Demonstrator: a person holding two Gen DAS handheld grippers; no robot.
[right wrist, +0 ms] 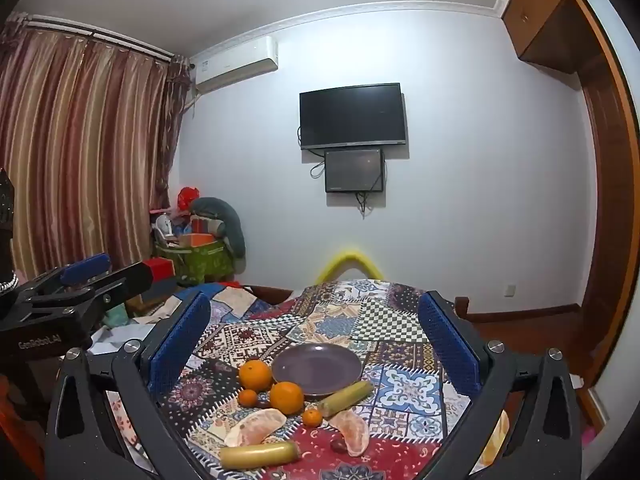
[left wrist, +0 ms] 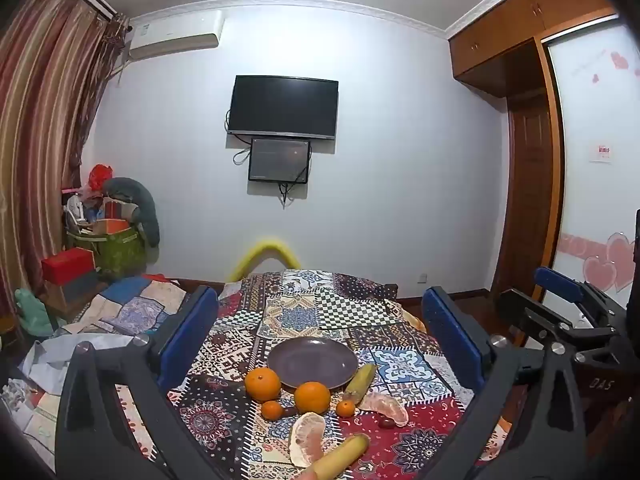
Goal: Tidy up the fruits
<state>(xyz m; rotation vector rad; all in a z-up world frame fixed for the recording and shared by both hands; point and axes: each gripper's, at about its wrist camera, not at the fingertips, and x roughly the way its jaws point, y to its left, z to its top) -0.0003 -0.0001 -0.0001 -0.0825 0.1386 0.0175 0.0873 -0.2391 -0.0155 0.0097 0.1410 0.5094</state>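
A purple plate (left wrist: 313, 362) (right wrist: 318, 368) lies empty on the patchwork cloth. In front of it lie two big oranges (left wrist: 263, 384) (right wrist: 286, 397), two small tangerines (left wrist: 272, 409) (right wrist: 311, 417), two pomelo wedges (left wrist: 307, 436) (right wrist: 352, 432), two yellow sugarcane pieces (left wrist: 362, 380) (right wrist: 259, 454) and a small dark fruit (left wrist: 386, 423) (right wrist: 338, 445). My left gripper (left wrist: 320, 332) is open and empty, held above the table short of the fruit. My right gripper (right wrist: 314, 334) is open and empty too, beside the left one.
The table (left wrist: 348, 312) has a round edge on the right. A bed with quilt and papers (left wrist: 120, 308) lies left. Boxes and bags (left wrist: 108, 240) stand in the far left corner. A yellow chair back (left wrist: 264, 258) rises behind the table. The right gripper shows at right in the left wrist view (left wrist: 568, 312).
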